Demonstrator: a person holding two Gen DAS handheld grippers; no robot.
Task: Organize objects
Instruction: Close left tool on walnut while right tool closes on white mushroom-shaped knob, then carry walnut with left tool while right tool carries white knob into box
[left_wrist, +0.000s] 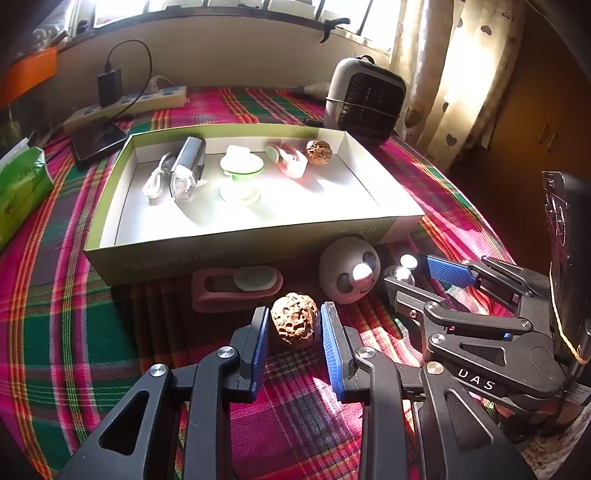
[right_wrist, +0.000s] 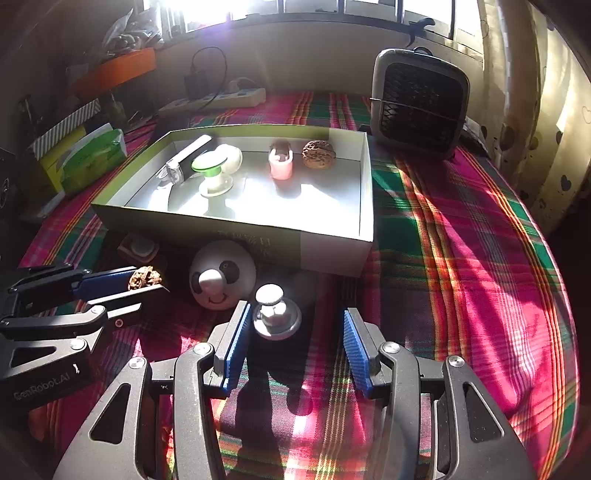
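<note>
Two walnuts, one still outside the box

Left tongs (left_wrist: 294, 326) straddle the loose walnut (left_wrist: 294, 319) on the plaid surface (left_wrist: 92, 332), pads not visibly pressing. Hard, light, knobbly; grip its widest sides. Right tongs (right_wrist: 295, 341) stand spread around a metal knob (right_wrist: 275, 314).

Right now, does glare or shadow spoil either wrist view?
Left wrist view: sunlight washes out the box floor, hiding detail around the green stand. Right wrist view: window flare hazes the top, and the metal weight sits in the box's shadow. Both bend straight edges.
</note>
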